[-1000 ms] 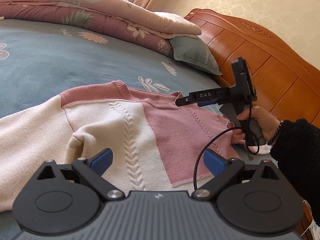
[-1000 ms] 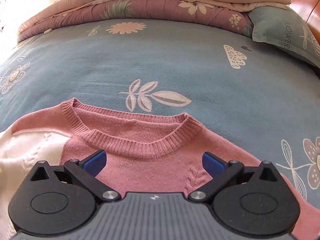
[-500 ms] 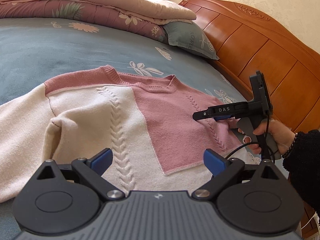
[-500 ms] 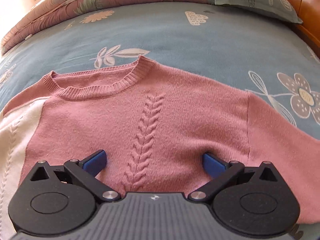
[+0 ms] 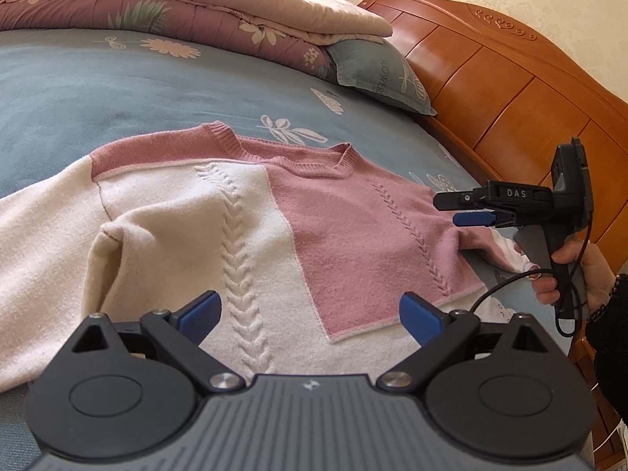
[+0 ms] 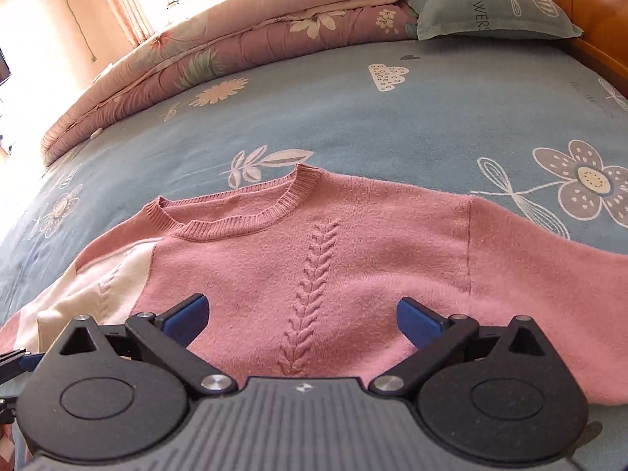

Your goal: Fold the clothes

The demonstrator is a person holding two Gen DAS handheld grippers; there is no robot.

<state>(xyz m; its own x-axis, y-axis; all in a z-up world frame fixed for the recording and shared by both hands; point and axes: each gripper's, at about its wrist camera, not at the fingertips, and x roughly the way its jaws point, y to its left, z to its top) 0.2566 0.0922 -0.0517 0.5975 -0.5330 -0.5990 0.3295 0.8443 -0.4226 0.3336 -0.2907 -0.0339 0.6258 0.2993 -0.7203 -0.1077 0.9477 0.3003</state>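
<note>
Sweater pink & cream w/ cable-knit braids; bedsheet blue-grey w/ pale flowers, leaves; quilt mauve/peach floral; headboard orange-brown wood.

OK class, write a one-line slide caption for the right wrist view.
Open right gripper poised over a pink-and-cream sweater laid flat on a blue floral bedsheet.

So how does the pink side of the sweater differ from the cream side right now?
The pink half of the sweater lies flat and smooth on the bed; the cream half is rumpled, with its sleeve folded over into a raised bump. The pink half lies under the right gripper; the cream half lies in front of the left gripper. Both halves carry a braided cable pattern, and both grippers' jaws stand open, holding nothing.
</note>
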